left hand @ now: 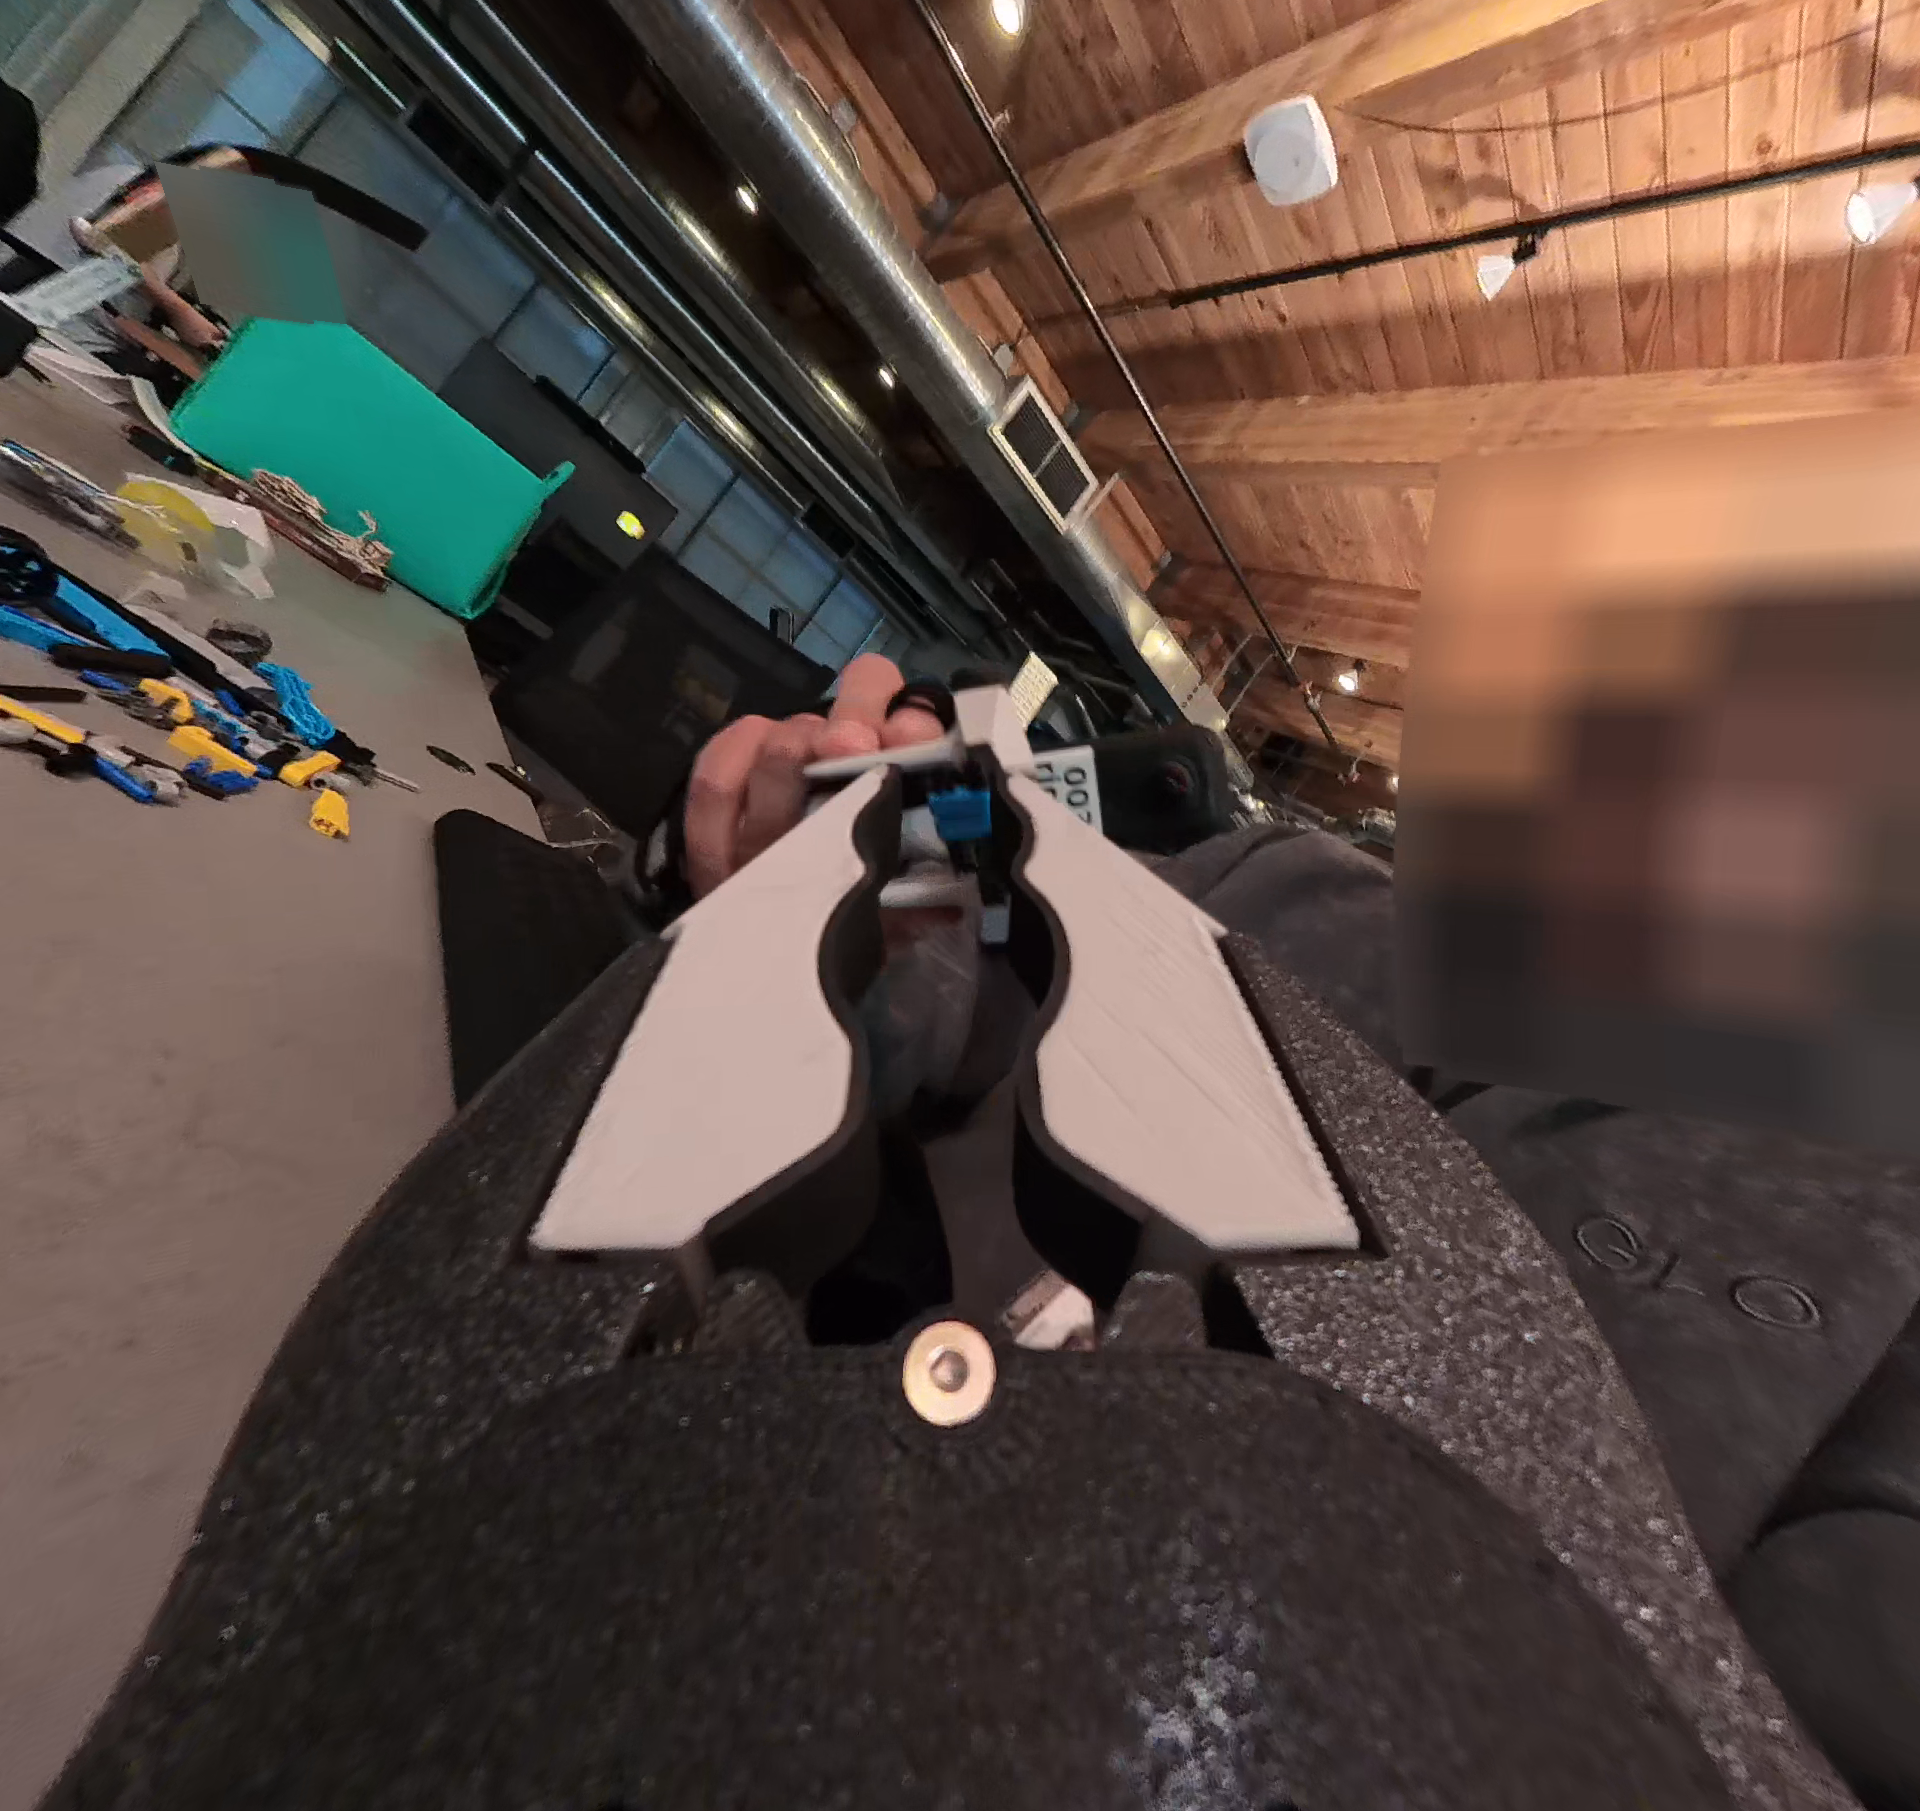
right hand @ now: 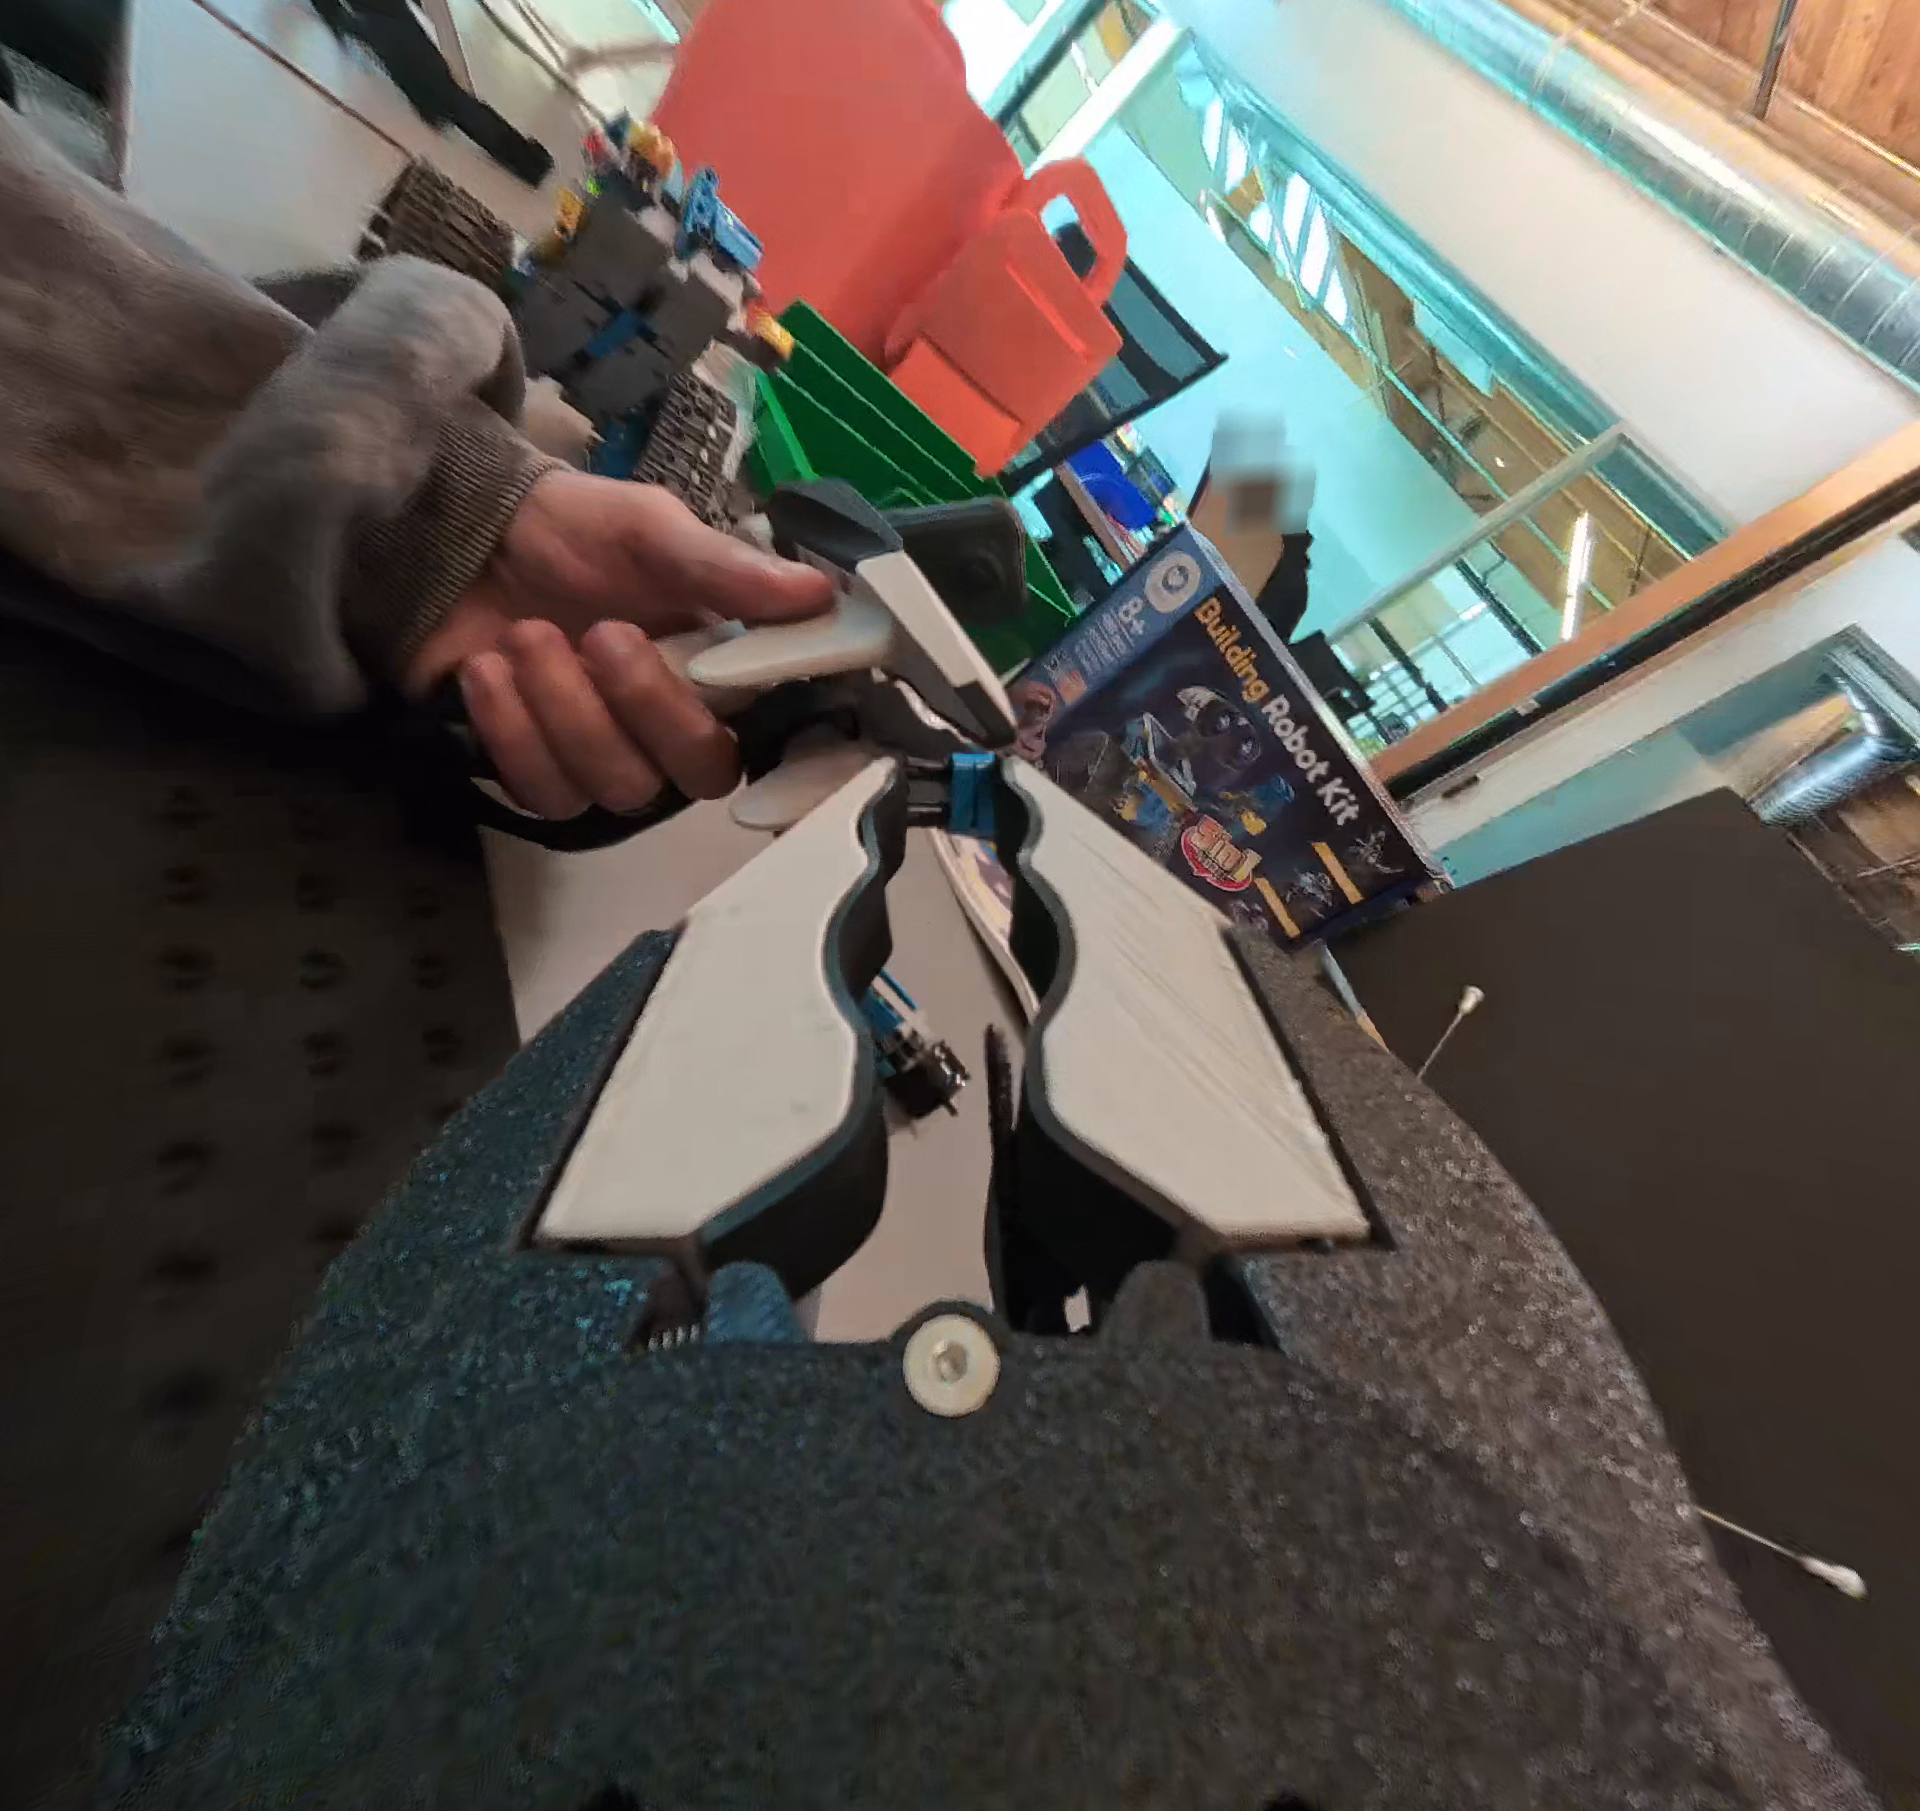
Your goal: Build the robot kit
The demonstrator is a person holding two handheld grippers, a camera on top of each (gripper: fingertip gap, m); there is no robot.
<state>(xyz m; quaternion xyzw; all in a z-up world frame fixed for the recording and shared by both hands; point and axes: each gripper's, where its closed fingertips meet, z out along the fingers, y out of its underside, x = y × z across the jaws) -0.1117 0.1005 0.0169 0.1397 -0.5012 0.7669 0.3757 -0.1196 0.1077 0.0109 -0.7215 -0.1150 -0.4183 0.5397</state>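
Holding a small blue-and-black assembly (left hand: 961, 831) between both tools, we keep it raised above the surface (left hand: 208, 982), close to our dark-clad body. Our left gripper (left hand: 940, 785) has its fingers narrowed onto the piece, the tips pinching the blue block with only that block between them. In the right wrist view, our right gripper (right hand: 951, 774) does likewise: its fingers are drawn in narrow around the same blue part (right hand: 971, 790), and the other tool (right hand: 914, 629) meets it from above-left, carried by a bare hand (right hand: 592, 649) in a grey sleeve (right hand: 260, 431).

To do this well, in our judgement, both grips should stay square on the block's flat faces, pressing evenly so the piece neither twists nor slips out (it is small, and the tips cover much of it).

The assembly's long axis runs, in the left view, from the blue block at the tips back toward the camera, along the fingers, with a thin pale bar (left hand: 883, 759) crossing it near the far end. Which end counts as its front we cannot tell.

Loose blue and yellow parts (left hand: 208, 753) lie well apart on the surface, beside a green bin (left hand: 353, 452). The right view shows a dark printed box (right hand: 1226, 753) just beyond the tips, and orange (right hand: 862, 161) and green (right hand: 862, 431) bins farther off.
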